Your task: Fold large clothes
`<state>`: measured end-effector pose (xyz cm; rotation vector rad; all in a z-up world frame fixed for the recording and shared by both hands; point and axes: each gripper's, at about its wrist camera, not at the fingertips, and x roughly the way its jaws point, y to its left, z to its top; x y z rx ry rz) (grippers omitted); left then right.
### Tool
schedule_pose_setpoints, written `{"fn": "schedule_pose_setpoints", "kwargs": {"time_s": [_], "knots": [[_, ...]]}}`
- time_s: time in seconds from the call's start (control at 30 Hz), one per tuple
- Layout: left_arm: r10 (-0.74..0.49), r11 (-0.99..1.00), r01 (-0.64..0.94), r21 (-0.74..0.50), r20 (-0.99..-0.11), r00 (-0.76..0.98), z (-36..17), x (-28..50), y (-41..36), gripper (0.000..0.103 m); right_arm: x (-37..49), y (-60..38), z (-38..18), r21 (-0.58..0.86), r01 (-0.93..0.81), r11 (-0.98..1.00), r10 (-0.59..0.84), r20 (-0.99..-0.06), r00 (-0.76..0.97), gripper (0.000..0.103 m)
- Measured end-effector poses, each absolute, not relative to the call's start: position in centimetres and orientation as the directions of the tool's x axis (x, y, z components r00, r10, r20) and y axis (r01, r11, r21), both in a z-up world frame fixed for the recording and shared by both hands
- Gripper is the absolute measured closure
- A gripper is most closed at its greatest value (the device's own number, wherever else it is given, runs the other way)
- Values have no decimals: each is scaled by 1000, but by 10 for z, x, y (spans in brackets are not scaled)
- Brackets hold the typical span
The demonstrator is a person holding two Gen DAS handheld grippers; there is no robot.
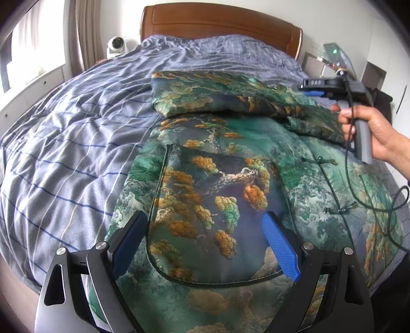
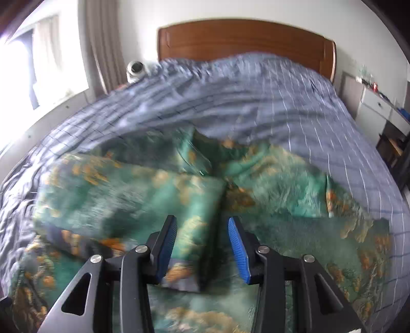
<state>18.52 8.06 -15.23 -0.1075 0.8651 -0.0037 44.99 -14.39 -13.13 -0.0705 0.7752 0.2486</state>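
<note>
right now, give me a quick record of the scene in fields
garment: green landscape-print padded jacket, spread on the bed, front up
sleeve: one sleeve folded across the chest
bedding: blue-grey checked duvet
left gripper: jaws open, over the jacket hem
right gripper: jaws open, holding nothing
headboard: brown wood

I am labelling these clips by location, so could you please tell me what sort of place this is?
Most likely a home bedroom: a bed with a wooden headboard and a blue checked duvet, curtains beside a bright window, and a white bedside drawer unit. A green patterned jacket lies spread on the bed.
</note>
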Motion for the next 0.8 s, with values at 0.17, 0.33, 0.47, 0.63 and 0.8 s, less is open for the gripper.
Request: {"fn": "schedule_pose_setpoints", "kwargs": {"time_s": [0.17,0.33,0.47,0.63,0.8], "knots": [[-68,995,-10,-96,-771,633,-147,201,81,11,449,-127,-129,149,-356,923,352,-702,619,60],[-108,994,53,-96,-766,634,-124,246,90,9,469,-126,-172,202,-305,931,339,-790,511,62],[-130,991,89,-95,-758,639,-110,305,91,7,469,-135,-186,245,-286,926,363,-781,508,62],[-140,990,66,-125,-778,613,-111,413,90,7,470,-134,-186,238,-272,933,349,-788,507,62],[-58,995,-26,-95,-782,620,-127,482,94,7,471,-137,-189,276,-251,928,368,-778,509,62]]}}
